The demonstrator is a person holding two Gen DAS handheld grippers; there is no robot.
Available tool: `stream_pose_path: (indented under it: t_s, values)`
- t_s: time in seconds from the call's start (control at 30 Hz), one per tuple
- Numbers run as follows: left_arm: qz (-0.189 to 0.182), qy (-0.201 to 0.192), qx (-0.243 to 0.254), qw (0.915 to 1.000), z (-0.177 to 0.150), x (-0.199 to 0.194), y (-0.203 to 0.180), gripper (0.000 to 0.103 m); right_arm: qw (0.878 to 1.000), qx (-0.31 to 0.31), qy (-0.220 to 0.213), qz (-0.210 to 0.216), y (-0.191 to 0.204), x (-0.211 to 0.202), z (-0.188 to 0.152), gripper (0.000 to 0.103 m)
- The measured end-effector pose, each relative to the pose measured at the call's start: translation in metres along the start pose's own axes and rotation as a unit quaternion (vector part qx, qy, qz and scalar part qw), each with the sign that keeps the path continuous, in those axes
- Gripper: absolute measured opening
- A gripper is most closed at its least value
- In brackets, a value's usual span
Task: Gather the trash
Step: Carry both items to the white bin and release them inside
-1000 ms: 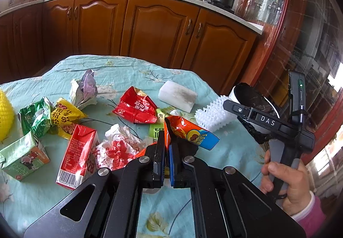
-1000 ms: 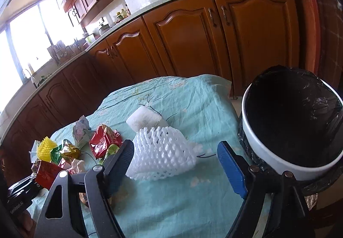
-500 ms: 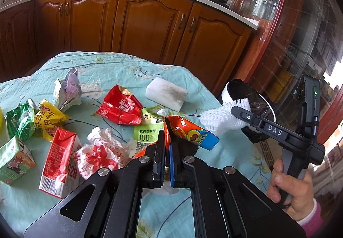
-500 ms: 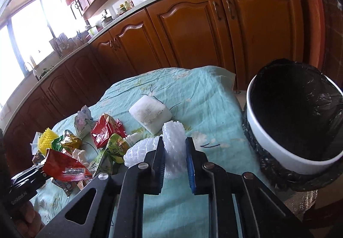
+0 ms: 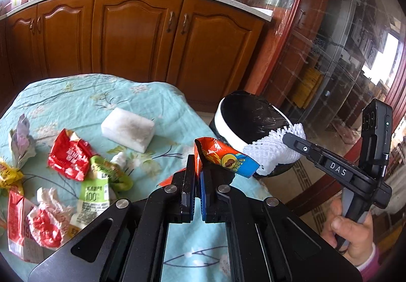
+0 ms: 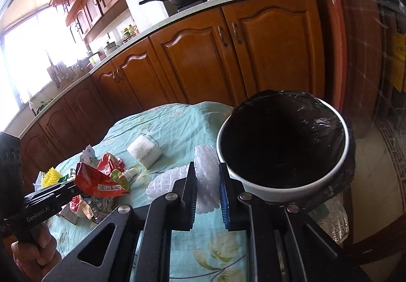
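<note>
The left gripper (image 5: 197,175) pinches an orange snack wrapper (image 5: 223,158) above the table (image 5: 83,101) edge. At 2 o'clock, the right gripper (image 6: 207,181) clamps white foam netting (image 6: 205,175) touching the bin (image 6: 279,188) rim, beside the table.

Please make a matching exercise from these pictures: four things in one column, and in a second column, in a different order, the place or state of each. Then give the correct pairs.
Things
1. foam net
2. orange wrapper
3. white block
4. bin

Places or states
A. lies on the tablecloth, held by nothing
B. pinched in the right gripper
C. lined with a black bag, beside the table
D. pinched in the left gripper

Pairs: 1-B, 2-D, 3-A, 4-C
</note>
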State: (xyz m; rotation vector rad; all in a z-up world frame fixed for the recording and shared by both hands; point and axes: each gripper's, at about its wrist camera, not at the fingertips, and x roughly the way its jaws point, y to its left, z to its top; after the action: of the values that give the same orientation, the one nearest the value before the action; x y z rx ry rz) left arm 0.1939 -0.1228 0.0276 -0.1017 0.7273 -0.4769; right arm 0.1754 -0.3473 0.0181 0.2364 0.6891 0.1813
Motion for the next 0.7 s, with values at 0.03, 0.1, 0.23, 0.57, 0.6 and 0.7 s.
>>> stream_pose_path:
  t_s: [0.03,0.1,0.23,0.57,0.6,0.7]
  values:
    - [-0.002,0.000,0.005,1.0000,0.003,0.004,-0.005,0.002,1.000,0.003,-0.003,-0.004,-0.005,-0.002,0.002,0.015]
    - [-0.009,0.003,0.013,0.9999,0.008,0.011,-0.013,0.002,1.000,0.009,-0.009,-0.012,-0.016,-0.006,0.006,0.014]
    - [-0.019,0.008,0.025,0.9995,0.020,0.027,-0.028,0.002,0.999,0.017,-0.021,-0.028,-0.034,-0.012,0.015,0.014]
    - [-0.042,0.023,0.051,0.9975,0.059,0.074,-0.066,0.002,0.997,0.023,-0.031,-0.063,-0.071,-0.008,0.040,0.013]
    - [-0.044,0.026,0.053,0.9973,0.063,0.079,-0.070,0.002,0.997,0.022,-0.029,-0.064,-0.073,-0.006,0.042,0.013]
    - [-0.051,0.041,0.056,0.9963,0.071,0.096,-0.079,0.002,0.997,0.017,-0.025,-0.066,-0.079,-0.001,0.049,0.013]
